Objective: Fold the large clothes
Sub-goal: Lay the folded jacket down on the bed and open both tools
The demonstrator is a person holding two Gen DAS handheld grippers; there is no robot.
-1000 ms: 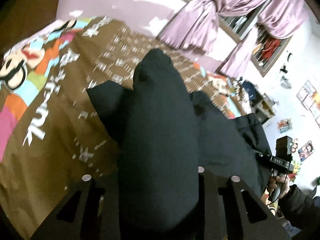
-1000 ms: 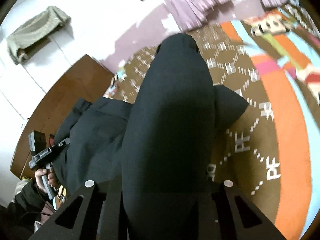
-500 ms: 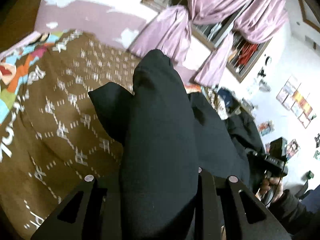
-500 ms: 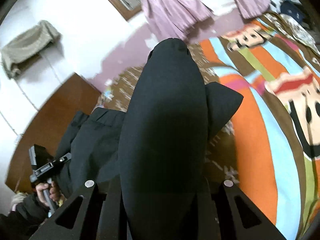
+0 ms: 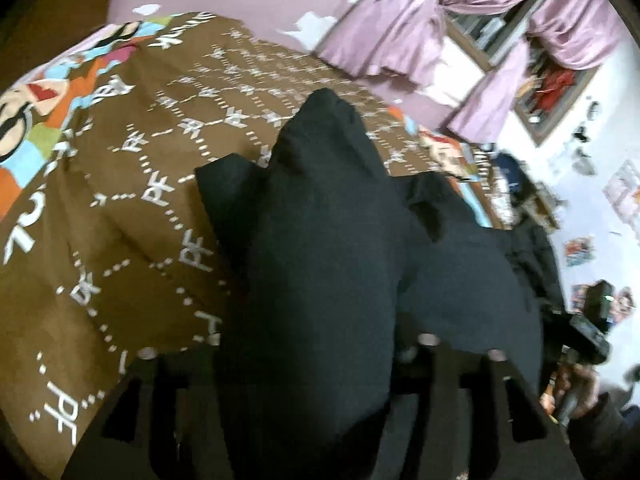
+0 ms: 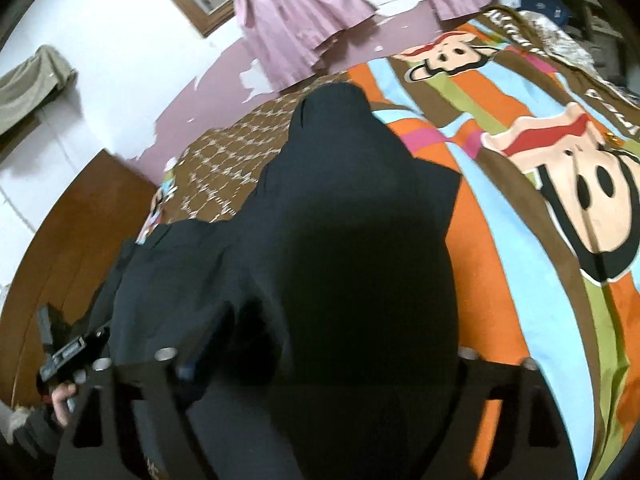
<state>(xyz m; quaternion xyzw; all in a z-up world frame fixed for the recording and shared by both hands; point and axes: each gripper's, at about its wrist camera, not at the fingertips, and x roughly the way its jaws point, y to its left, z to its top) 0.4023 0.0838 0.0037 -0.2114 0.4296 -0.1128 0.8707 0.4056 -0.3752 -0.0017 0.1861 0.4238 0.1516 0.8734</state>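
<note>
1. Garment: a large black garment (image 5: pixel 320 264) lies on a bed, over a brown blanket (image 5: pixel 132 184) printed with white letters and cartoon monkey faces. Part of it bunches up directly between the fingers of each gripper.
2. Left gripper (image 5: pixel 320 420): jaws are opening. Black cloth sits between them; the left finger (image 5: pixel 160 412) stands clear of the fold, so no pinch is evident.
3. Right gripper (image 6: pixel 316 412): jaws are opening and stand wide apart. Cloth lies between them, with the right finger (image 6: pixel 512 408) beside its edge, not pressing.
4. Right wrist view: the garment spreads left toward the other handheld device (image 6: pixel 68 352), gripped by a hand (image 6: pixel 64 396).
5. Surroundings: pink curtains (image 5: pixel 400 28) hang at a window beyond the bed; a wooden headboard (image 6: pixel 76 248) stands at the left in the right wrist view.
</note>
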